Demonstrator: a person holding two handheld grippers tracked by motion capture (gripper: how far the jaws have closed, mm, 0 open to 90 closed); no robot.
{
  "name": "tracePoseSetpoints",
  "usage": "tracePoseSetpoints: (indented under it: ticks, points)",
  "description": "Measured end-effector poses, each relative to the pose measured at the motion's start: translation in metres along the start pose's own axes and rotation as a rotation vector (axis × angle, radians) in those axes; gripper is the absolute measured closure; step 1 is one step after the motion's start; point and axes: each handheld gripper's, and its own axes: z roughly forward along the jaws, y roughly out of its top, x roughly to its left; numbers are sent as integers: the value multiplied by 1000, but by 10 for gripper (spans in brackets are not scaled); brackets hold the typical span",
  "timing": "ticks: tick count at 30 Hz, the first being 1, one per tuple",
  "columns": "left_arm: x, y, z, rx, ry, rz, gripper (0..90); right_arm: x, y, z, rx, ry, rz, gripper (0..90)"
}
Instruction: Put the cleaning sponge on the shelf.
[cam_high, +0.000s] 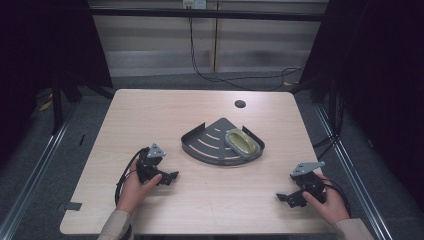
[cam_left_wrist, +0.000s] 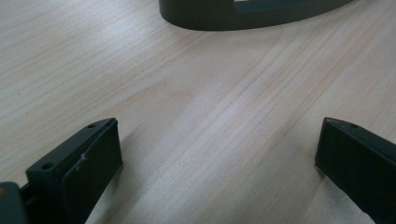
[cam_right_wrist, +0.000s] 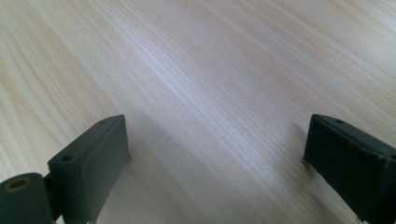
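A dark grey fan-shaped rack (cam_high: 210, 142) with slots lies at the middle of the wooden table (cam_high: 150, 115). A yellowish oval object (cam_high: 242, 142) rests in its right part. My left gripper (cam_high: 171, 176) sits on the table left of the rack, held by a hand, jaws open and empty. The rack's curved wall (cam_left_wrist: 219, 16) shows ahead of the left gripper (cam_left_wrist: 219, 154) in its own view. My right gripper (cam_high: 286, 199) rests near the front right corner, open, with bare wood between its jaws (cam_right_wrist: 215, 154).
A round cable hole (cam_high: 240, 104) lies near the table's far edge. Black cables (cam_high: 225, 77) run across the floor behind the table. Metal rails (cam_high: 35, 160) flank both sides. Dark curtains stand left and right.
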Motion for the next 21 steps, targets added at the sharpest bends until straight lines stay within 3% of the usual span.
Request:
tracePoseSetpoints:
  ticks: [3,21]
  points:
    - [0,0,0,1,0,1,0,1,-1,2,-4,3,-4,0]
    - [0,0,0,0,0,0,0,0,-9,3,-79,-4,0,0]
